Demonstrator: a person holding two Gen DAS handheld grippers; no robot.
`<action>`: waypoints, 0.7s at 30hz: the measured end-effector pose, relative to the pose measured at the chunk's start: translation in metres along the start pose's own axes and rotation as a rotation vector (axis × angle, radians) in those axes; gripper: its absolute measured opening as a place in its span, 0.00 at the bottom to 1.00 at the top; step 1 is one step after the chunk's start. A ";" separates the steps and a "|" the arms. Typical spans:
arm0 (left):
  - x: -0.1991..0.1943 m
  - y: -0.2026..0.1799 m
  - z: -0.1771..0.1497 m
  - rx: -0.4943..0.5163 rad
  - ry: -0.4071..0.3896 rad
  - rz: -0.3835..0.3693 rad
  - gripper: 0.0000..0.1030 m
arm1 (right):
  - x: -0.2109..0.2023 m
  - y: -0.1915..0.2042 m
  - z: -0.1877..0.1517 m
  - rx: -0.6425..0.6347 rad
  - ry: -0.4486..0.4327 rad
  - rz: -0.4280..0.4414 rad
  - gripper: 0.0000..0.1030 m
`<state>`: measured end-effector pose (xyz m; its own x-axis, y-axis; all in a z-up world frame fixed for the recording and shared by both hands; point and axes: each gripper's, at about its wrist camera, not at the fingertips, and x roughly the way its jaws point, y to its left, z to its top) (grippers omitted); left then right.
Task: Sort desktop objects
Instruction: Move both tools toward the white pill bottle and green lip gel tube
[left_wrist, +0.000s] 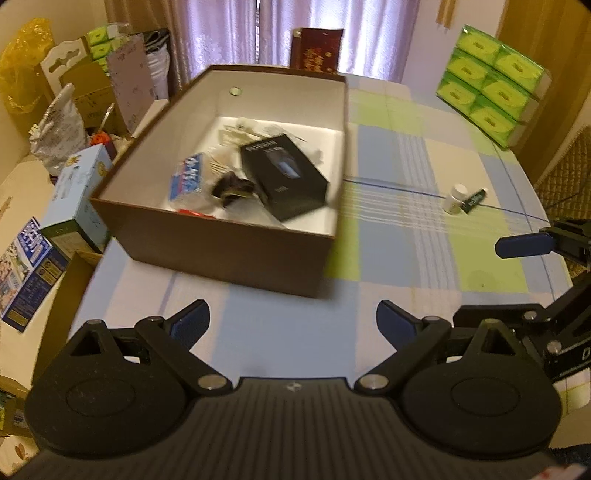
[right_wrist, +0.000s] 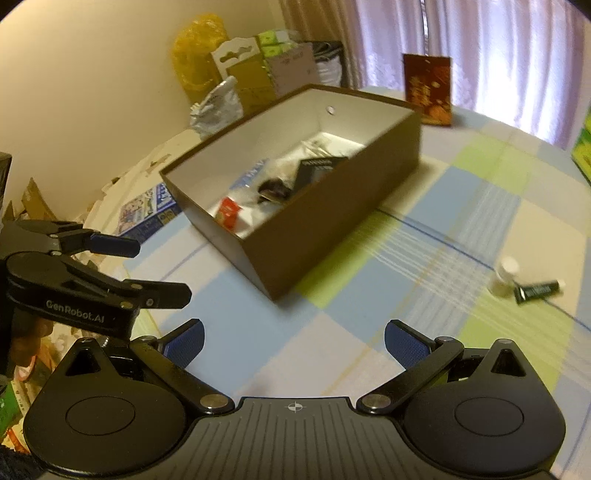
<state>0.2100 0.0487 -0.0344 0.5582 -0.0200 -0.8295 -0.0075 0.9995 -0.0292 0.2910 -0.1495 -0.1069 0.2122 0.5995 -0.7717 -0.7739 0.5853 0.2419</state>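
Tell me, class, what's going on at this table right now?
A person is tidying a table with a handheld gripper in each hand. Both the left gripper and the right gripper are open and empty, held above the checked tablecloth. The brown box already holds several items, among them a black carton. A small white bottle and a dark tube lie beside each other on the cloth, outside the box.
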 end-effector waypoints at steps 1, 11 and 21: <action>0.001 -0.006 -0.002 0.005 0.003 -0.003 0.92 | -0.003 -0.004 -0.003 0.008 0.002 -0.004 0.98; 0.015 -0.067 -0.003 0.074 0.016 -0.084 0.92 | -0.030 -0.052 -0.031 0.110 0.002 -0.090 0.98; 0.044 -0.115 0.013 0.134 0.022 -0.121 0.92 | -0.049 -0.098 -0.048 0.207 -0.033 -0.201 0.98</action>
<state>0.2458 -0.0667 -0.0601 0.5298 -0.1389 -0.8367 0.1699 0.9839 -0.0557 0.3278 -0.2629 -0.1208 0.3710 0.4752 -0.7978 -0.5766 0.7914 0.2032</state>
